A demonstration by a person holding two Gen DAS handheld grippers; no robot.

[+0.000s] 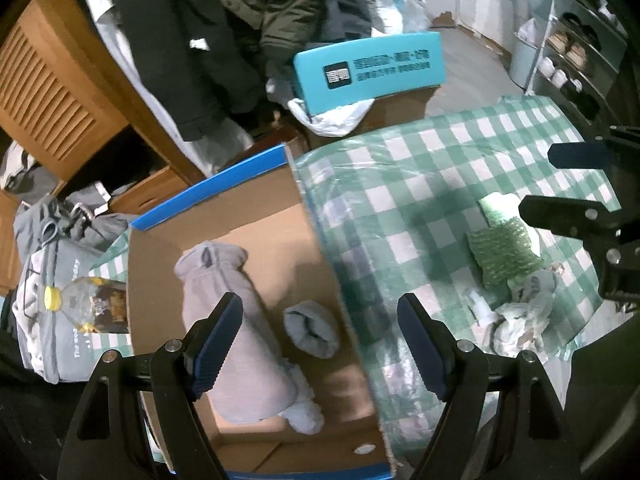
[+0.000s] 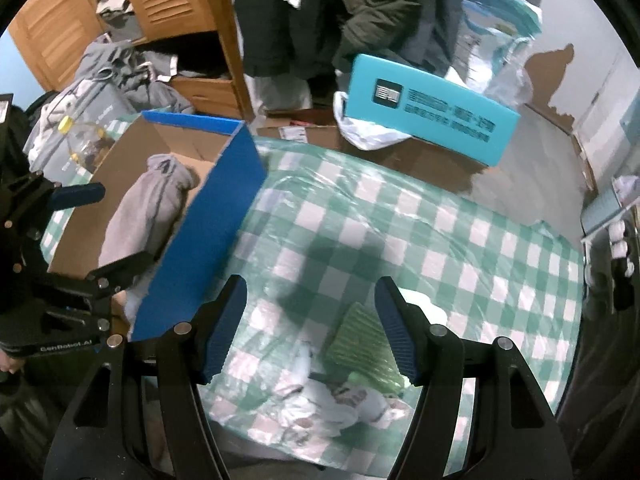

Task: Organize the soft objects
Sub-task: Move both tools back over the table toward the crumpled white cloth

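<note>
- The right claw [image 2: 310, 328] hangs with jaws apart and empty over the checked table [image 2: 460, 240].
- A green cloth [image 2: 360, 340] and crumpled white cloths [image 2: 332, 404] lie below it.
- A grey roll [image 2: 148, 208] lies in the box [image 2: 208, 224] at left.
- The left claw [image 2: 100, 232] reaches over the box.

Glossy plastic-covered tablecloth [image 2: 440, 240], matt cardboard box [image 1: 312, 248]

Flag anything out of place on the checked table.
A green bubble-wrap piece and crumpled pale cloths lie loose on the checked tablecloth, while the grey rolled towel and sock bundle already sit in the cardboard box.
</note>
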